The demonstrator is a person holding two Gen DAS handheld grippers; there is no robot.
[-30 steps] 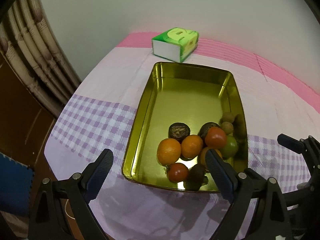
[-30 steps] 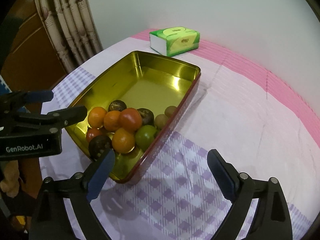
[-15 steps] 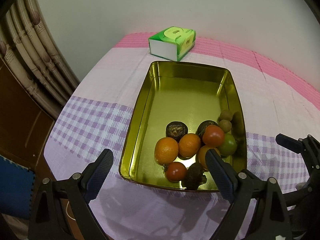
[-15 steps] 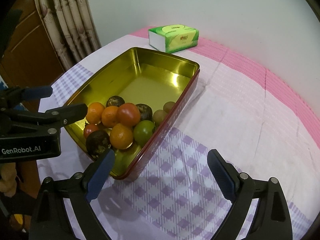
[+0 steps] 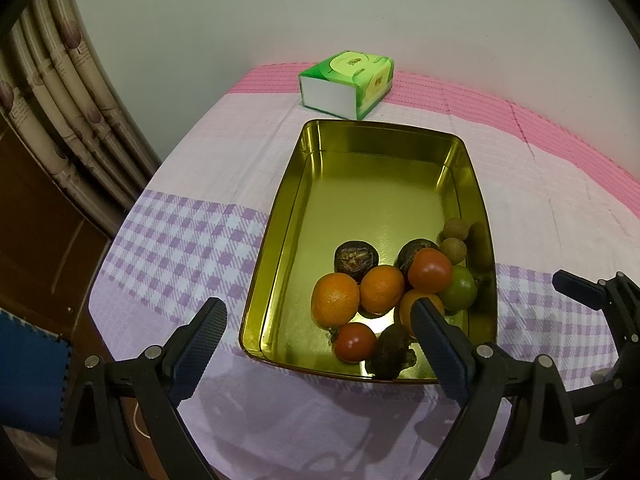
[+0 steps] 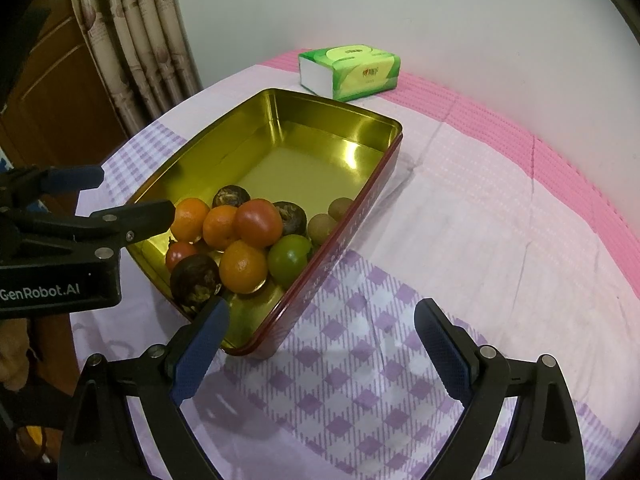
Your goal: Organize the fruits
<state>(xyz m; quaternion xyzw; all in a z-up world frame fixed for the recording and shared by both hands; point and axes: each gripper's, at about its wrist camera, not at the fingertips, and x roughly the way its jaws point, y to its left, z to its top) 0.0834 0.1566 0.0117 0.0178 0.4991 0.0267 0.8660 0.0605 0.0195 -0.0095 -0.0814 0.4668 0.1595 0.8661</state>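
Note:
A gold metal tray [image 5: 372, 152] [image 6: 280, 120] lies on the table. Fruit is piled at its near end: oranges [image 5: 335, 299] [image 6: 243, 266], red tomatoes [image 5: 430, 271] [image 6: 258, 223], a green fruit [image 5: 460, 293] [image 6: 289, 260], dark wrinkled fruits [image 5: 356, 256] [image 6: 195, 282] and small brown longans [image 5: 453, 249] [image 6: 322, 228]. My left gripper [image 5: 319, 337] is open and empty, above the tray's near edge. My right gripper [image 6: 321, 338] is open and empty, above the tray's near right corner. The left gripper also shows in the right wrist view [image 6: 128, 216].
A green tissue pack [image 5: 347, 82] [image 6: 350, 71] lies beyond the tray's far end. The table wears a pink and purple checked cloth [image 6: 480, 220]. Curtains [image 5: 60, 120] and a wooden door stand on the left, past the table's edge.
Both grippers have pulled back and up a little, so the tray and fruit sit slightly farther off. Both stay open; nothing on the table has moved.

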